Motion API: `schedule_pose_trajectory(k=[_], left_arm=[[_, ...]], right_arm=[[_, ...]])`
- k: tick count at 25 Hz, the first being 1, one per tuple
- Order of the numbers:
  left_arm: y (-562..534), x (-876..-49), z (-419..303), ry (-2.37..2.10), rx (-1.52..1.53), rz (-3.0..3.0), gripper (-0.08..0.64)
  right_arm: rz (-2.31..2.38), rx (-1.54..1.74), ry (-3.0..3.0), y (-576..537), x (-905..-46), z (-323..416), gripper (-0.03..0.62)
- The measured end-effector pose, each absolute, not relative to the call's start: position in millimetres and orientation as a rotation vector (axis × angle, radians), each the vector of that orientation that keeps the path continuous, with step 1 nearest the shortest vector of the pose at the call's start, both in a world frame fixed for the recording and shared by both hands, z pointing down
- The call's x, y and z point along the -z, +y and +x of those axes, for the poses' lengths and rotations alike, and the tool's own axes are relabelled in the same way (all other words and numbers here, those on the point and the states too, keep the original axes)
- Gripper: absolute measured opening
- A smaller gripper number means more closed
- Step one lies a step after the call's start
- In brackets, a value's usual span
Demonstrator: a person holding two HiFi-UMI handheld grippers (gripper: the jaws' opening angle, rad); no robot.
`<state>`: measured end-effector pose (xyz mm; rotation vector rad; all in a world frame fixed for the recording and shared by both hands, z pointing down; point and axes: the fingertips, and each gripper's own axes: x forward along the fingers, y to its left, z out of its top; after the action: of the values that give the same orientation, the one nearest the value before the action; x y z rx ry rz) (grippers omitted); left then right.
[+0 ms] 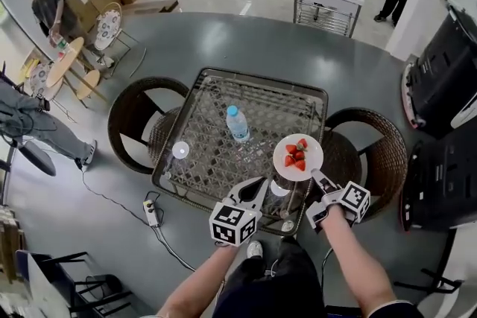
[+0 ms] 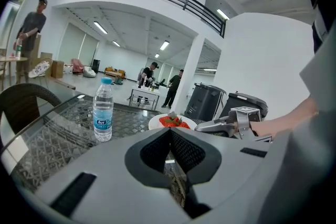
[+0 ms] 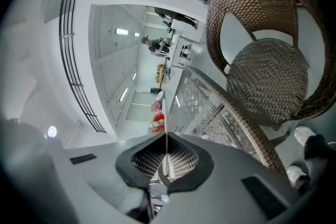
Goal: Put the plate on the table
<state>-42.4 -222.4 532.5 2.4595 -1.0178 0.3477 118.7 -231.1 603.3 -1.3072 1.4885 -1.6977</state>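
Note:
A white plate point(image 1: 298, 157) carrying several strawberries point(image 1: 297, 155) hovers over the right front part of the glass-topped wicker table point(image 1: 216, 160). My right gripper point(image 1: 318, 178) is shut on the plate's near rim. In the right gripper view the plate point(image 3: 166, 150) shows edge-on as a thin line between the closed jaws, with the strawberries point(image 3: 159, 118) beyond. My left gripper point(image 1: 261, 184) sits just left of the plate near the table's front edge, jaws shut with nothing in them. The left gripper view shows the plate point(image 2: 169, 122) and my right gripper point(image 2: 231, 124) just ahead of my left gripper point(image 2: 169, 131).
A water bottle point(image 1: 237, 123) stands upright mid-table, and a small white disc point(image 1: 180, 150) lies at its left edge. Wicker chairs flank the table at left point(image 1: 138, 123) and right point(image 1: 376, 153). Black bins point(image 1: 440, 86) stand at the right; a power strip point(image 1: 151, 211) lies on the floor.

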Motion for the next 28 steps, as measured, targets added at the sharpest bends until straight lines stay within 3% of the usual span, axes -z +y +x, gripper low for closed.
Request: schedule_pose_trajectory(k=[28], left_arm=[[-275,-584,-29,-1.101,-0.458,2.315,0.006]], right_arm=[[-1.253,1.938,1.606,-327,-704,95,0.012]])
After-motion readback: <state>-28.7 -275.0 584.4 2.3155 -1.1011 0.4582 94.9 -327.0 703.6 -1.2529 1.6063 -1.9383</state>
